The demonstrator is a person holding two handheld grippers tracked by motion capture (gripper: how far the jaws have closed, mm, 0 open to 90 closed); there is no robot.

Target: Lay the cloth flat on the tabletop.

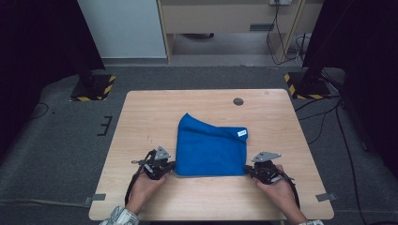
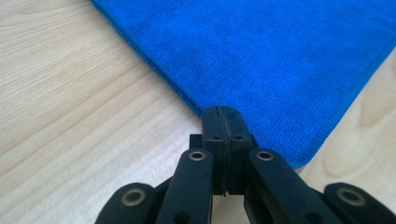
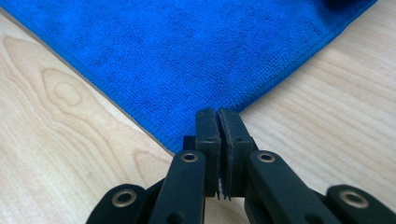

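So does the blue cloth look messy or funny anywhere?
A bit. The blue cloth is folded unevenly: its far left corner pokes up past the rest, so the top edge slants. The left tongs and right tongs pinch its near corners.

Left claw (image 2: 226, 119): its two black jaws are pressed flat together, pinching the near edge of the blue cloth (image 2: 261, 56) close to a corner. The cloth spreads away to the far side and right, lying flat, with a stitched hem along its edges. Pale wood-grain surface (image 2: 79, 107) shows bare at left, and a small patch of it at right beyond the cloth's corner.
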